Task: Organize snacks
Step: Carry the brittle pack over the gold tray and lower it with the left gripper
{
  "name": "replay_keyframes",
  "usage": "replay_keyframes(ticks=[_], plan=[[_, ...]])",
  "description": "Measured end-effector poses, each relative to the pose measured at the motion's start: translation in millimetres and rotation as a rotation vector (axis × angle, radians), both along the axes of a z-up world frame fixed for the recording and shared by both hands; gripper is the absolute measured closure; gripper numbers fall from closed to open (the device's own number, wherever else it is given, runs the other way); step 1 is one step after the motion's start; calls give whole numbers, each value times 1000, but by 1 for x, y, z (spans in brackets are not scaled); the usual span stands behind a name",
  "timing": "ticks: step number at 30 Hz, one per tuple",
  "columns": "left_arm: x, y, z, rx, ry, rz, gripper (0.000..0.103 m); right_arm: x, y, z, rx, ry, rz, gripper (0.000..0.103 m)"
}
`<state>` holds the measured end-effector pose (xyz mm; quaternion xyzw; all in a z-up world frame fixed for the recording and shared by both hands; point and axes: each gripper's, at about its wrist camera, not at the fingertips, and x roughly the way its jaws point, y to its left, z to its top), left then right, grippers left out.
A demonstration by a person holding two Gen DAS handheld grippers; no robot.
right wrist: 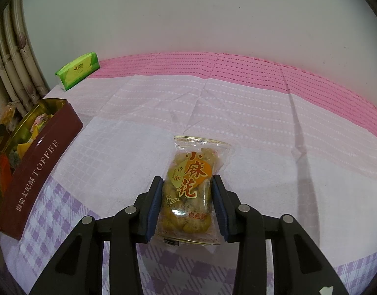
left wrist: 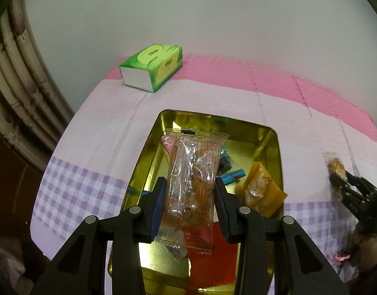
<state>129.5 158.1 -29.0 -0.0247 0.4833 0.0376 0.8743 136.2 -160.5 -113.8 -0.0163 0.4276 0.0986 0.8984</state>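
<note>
- 2 grippers each hold 1 snack packet over a worktop (right wrist: 237, 127) covered with a pink, white and lilac-checked cloth.
- left gripper (left wrist: 188, 196) is closed on a clear packet with red print (left wrist: 190, 186); both pads press its long sides, and the packet stands up along the fingers, directly over the gold inside of the toffee tin (left wrist: 274, 147).
- inside the tin lie an orange packet (left wrist: 259, 194) toward its right wall, a blue wrapped piece (left wrist: 233, 178) near the middle, a pink wrapped piece (left wrist: 167, 143) at the far left, and a red wrapper (left wrist: 213, 265) at the near end.
- right gripper (right wrist: 187, 204) is closed on a clear packet of fried dough twists (right wrist: 190, 184) with orange and red characters on its front; the packet lies flat on the cloth, well apart from the tin.
- from the right wrist view the tin (right wrist: 41, 167) stands at the left, its dark red wall marked "toffee".
- 1 green tissue pack (left wrist: 151, 66) sits at the far left corner of the worktop, beside the pale wall.
</note>
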Motion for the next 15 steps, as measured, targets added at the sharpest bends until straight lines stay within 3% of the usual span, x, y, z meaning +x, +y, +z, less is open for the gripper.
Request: replay_keyframes(ticks=[15], plan=[[6, 4, -14, 30, 19, 11, 64, 0, 0, 0, 1, 0, 0, 66]])
